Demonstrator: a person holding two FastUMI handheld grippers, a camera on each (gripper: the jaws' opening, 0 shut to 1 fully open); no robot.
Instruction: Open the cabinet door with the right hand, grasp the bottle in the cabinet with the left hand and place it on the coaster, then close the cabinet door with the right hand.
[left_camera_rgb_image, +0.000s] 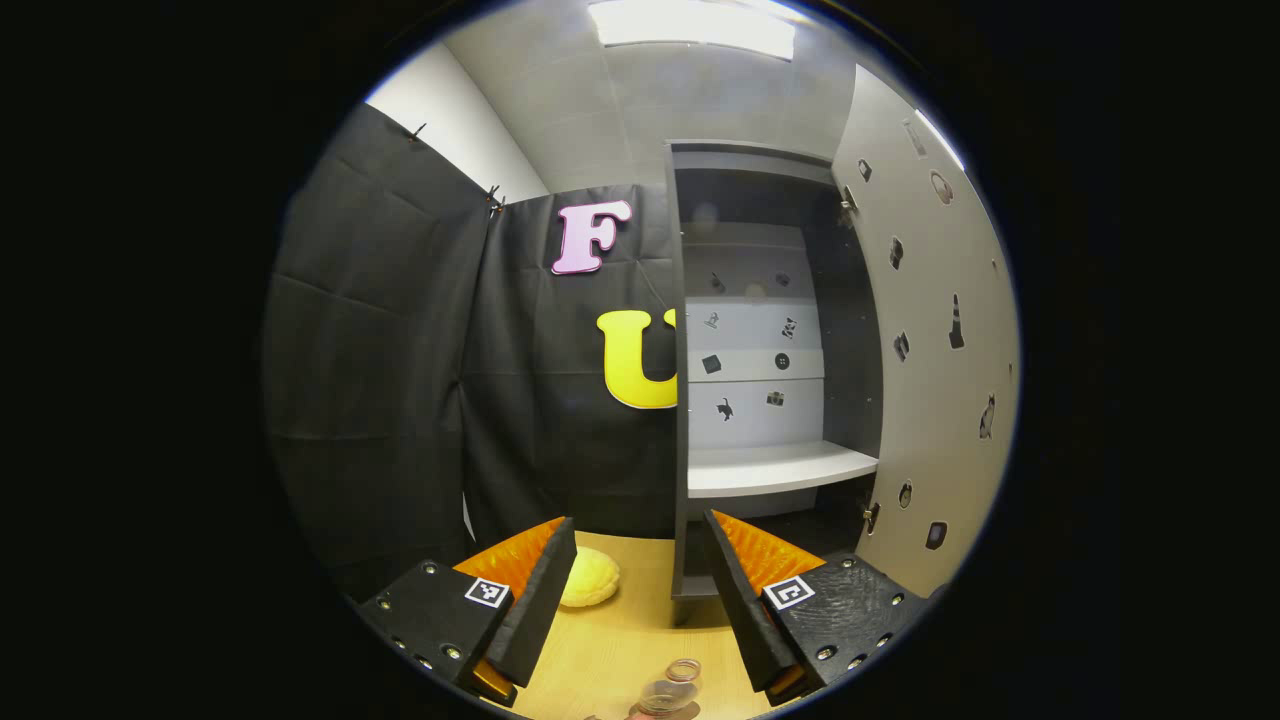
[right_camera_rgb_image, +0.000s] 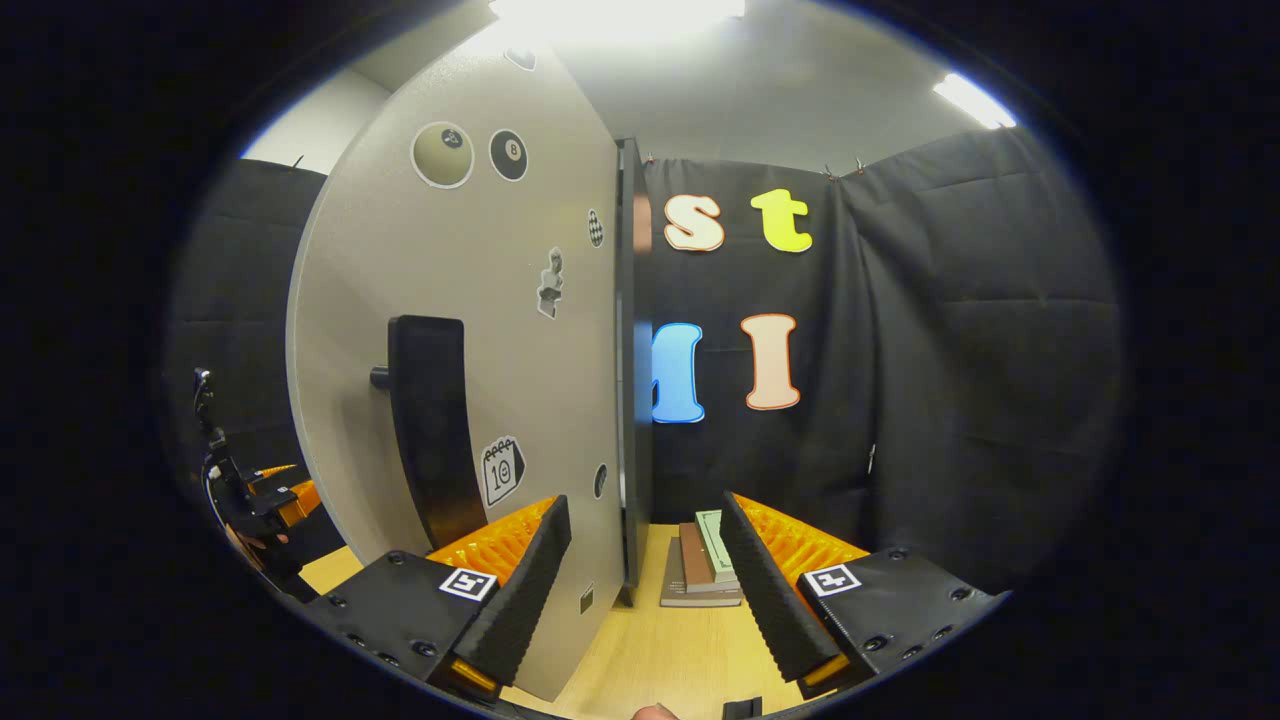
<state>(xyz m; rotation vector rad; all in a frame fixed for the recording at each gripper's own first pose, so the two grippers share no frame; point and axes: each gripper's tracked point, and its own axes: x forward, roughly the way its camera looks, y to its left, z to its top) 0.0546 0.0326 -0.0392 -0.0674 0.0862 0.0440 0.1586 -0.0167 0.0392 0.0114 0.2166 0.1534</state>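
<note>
The grey cabinet (left_camera_rgb_image: 760, 330) stands open, its door (left_camera_rgb_image: 930, 330) swung out to the right and its white shelf (left_camera_rgb_image: 775, 466) bare. A clear bottle (left_camera_rgb_image: 672, 688) stands on the wooden table at the very bottom of the left gripper view, low between the bases of the fingers. My left gripper (left_camera_rgb_image: 640, 525) is open and its fingers do not press on the bottle. What lies under the bottle is cut off. In the right gripper view the door's outer face (right_camera_rgb_image: 470, 300) with its black handle (right_camera_rgb_image: 430, 430) is close by. My right gripper (right_camera_rgb_image: 645, 520) is open, the handle to the left of it.
A yellow rounded object (left_camera_rgb_image: 590, 578) lies on the wooden table (left_camera_rgb_image: 625, 640) left of the cabinet. A small stack of books (right_camera_rgb_image: 705, 560) rests on the table beyond the right gripper. The left gripper (right_camera_rgb_image: 260, 495) shows far left past the door.
</note>
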